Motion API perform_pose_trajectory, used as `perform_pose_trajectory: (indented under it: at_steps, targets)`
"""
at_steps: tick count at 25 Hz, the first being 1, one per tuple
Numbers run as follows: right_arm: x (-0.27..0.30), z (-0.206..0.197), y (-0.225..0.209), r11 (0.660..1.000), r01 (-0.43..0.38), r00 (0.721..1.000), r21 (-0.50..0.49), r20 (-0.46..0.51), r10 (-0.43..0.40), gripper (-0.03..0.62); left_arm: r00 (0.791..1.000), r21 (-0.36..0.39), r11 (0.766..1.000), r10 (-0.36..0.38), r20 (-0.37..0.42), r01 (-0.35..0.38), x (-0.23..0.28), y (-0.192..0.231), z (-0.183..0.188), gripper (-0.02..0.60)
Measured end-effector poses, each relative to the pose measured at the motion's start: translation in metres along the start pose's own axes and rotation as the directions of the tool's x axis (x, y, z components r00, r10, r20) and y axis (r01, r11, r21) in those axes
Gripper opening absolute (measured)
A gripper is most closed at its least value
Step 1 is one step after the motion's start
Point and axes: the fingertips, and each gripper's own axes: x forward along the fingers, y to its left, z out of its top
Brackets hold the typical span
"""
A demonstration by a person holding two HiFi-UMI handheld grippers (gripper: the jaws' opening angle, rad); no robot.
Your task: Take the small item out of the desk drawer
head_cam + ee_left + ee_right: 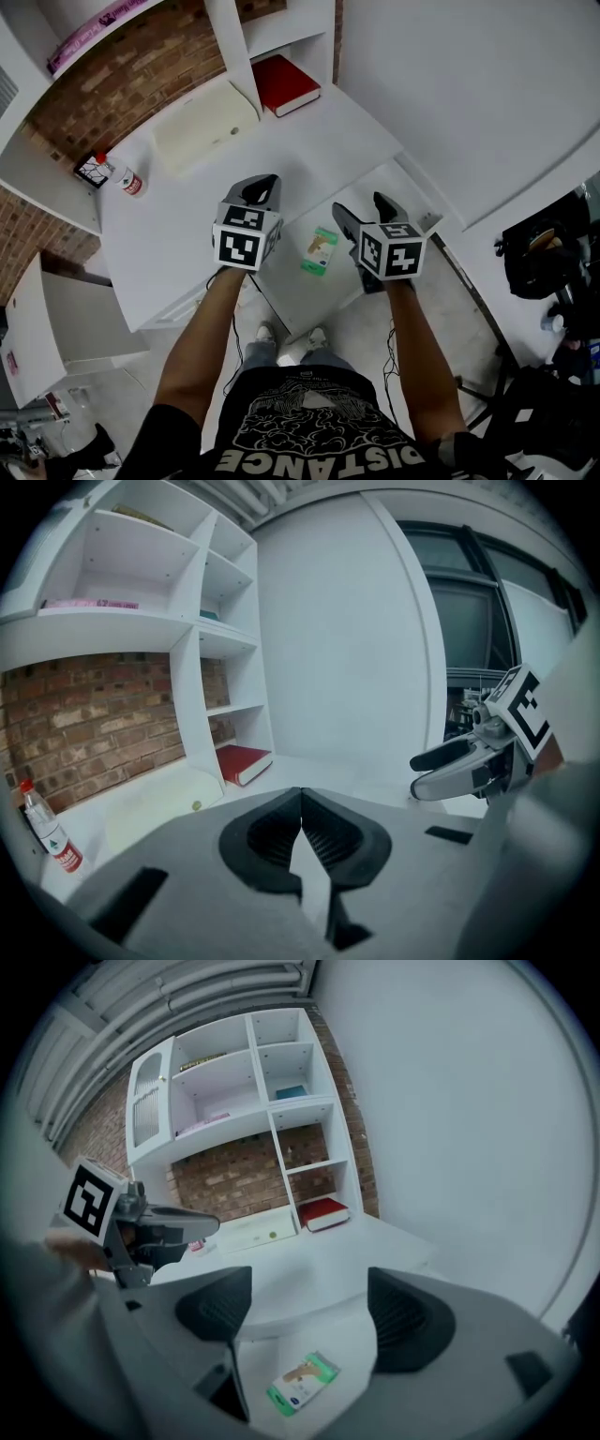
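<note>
Down below right claw (309,1314) (spread): packet (302,1384)

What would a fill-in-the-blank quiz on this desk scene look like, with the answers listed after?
1. The small green packet lies inside the pulled-out ____.
2. The right gripper has its jaws ____, with no pad touching anything.
3. The left gripper has its jaws ____, with nothing between them.
4. The book in the shelf nook at the back of the desk is ____ in colour.

Missing words: drawer; open; shut; red.
</note>
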Motion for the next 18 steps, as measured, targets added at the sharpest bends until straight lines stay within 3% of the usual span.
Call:
perform_pose_trajectory:
  at_steps: [10,18]
  targets:
    - [0.028,-0.059,0.016,0.988,0.138,0.986,0.077,-0.108,-0.129,0.382,0.986,0.011,0.986,-0.164,-0.032,0.165,0.027,0.020,-0.042,0.002]
    - [0.050,-0.113,0.024,0.939,0.308,0.938,0.153,-0.212,-0.273,0.405,0.939,0.053,0.938,-0.338,-0.063,0.342,0.052,0.020,-0.071,0.002]
